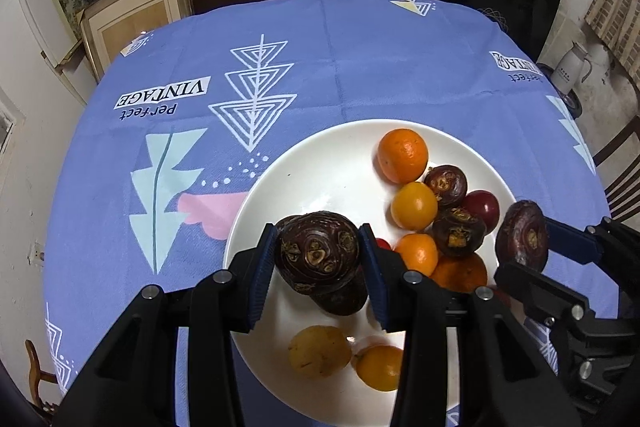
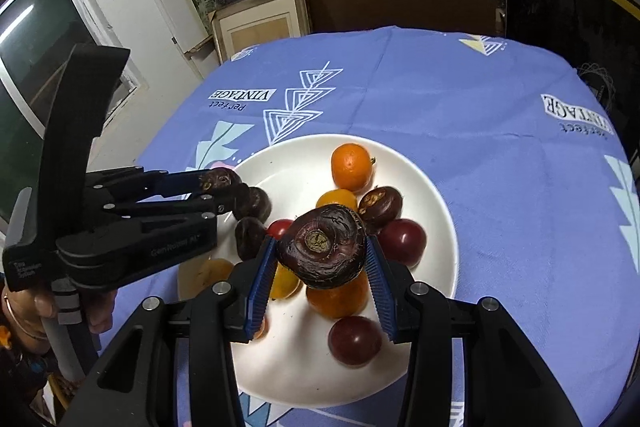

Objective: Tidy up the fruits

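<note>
Black hand-held gripper [image 1: 318, 263], blue ribbed pads [image 1: 260, 279], silver screws, thin bracelet [image 2: 18, 319]

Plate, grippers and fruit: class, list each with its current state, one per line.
Left gripper: shut on a dark water chestnut, lifted above the plate.
Right gripper: shut on another dark water chestnut, also lifted.
White plate: on the blue tablecloth, holding loose fruit.
Oranges: resting on the plate.

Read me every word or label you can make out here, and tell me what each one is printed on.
"Perfect VINTAGE": printed on the blue tablecloth, seen upside down, left of the line-drawn triangles.
"Perfect VINTAGE" again: near the tablecloth's right edge, also upside down.
Grey lettering on the side of the left gripper body: too blurred to read.
Small mark on the white jug beyond the table: too small to read.
</note>
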{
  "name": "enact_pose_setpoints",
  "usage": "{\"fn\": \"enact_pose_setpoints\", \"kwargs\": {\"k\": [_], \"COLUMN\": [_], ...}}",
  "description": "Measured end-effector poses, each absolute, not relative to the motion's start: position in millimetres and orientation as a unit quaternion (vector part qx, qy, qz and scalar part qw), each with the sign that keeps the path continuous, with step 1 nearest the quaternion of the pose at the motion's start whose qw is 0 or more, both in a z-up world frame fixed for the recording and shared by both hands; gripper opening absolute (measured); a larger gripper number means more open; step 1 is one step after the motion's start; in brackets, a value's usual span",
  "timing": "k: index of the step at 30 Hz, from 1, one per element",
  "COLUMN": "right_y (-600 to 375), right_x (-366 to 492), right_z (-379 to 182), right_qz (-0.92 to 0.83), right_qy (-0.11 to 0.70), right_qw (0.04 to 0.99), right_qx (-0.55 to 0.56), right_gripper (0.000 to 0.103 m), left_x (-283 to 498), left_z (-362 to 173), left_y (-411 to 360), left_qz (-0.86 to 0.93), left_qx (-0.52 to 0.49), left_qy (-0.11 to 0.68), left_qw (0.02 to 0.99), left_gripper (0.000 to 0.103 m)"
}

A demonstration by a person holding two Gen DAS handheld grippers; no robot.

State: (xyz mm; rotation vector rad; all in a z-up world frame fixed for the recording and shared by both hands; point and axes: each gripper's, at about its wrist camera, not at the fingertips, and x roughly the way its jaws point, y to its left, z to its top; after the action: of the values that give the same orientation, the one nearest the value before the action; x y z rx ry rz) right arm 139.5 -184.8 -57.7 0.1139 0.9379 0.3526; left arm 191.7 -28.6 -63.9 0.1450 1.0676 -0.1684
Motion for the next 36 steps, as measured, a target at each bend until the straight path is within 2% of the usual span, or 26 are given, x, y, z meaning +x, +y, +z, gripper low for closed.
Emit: {"fn": "enact_pose_setpoints", "kwargs": {"k": [13,14,15,16,17,19,27,36], "right_y": [-172,-172,-172,-173,-174,-179,-200,-210], "right_x": [153,153,152,149,147,143,114,56], "right_z": [-55,-55,-53,-51,-49,-45,-34,-38], "right_qz": [0.171,0.172,0.172,0.166,0.157,0.157,0.151,0.141], "right_qy": [0.440,0.438,0.435,0.429,0.423,0.415,0.405,0.408], "right_qw": [0.881,0.882,0.884,0.887,0.892,0.896,0.900,0.899], "right_qx": [0.030,0.031,0.031,0.028,0.026,0.026,0.055,0.074], "right_gripper": [0.046,0.049,0.063,0.069,0.072,0.072,0.075,0.078], "left_x": [195,195,194,192,191,191,175,133], "left_z": [-68,-67,-66,-65,-62,-58,-38,2], "left_y": [-24,-25,-25,-26,-25,-22,-24,-23], "left_qz": [-0.072,-0.076,-0.079,-0.074,-0.064,-0.065,-0.066,-0.043], "left_qx": [0.063,0.061,0.060,0.063,0.065,0.055,0.063,0.087], "left_qy": [0.512,0.512,0.510,0.506,0.499,0.495,0.476,0.404], "left_qw": [0.854,0.853,0.854,0.857,0.862,0.865,0.875,0.909], "left_gripper": [0.041,0.043,0.049,0.064,0.075,0.081,0.082,0.096]}}
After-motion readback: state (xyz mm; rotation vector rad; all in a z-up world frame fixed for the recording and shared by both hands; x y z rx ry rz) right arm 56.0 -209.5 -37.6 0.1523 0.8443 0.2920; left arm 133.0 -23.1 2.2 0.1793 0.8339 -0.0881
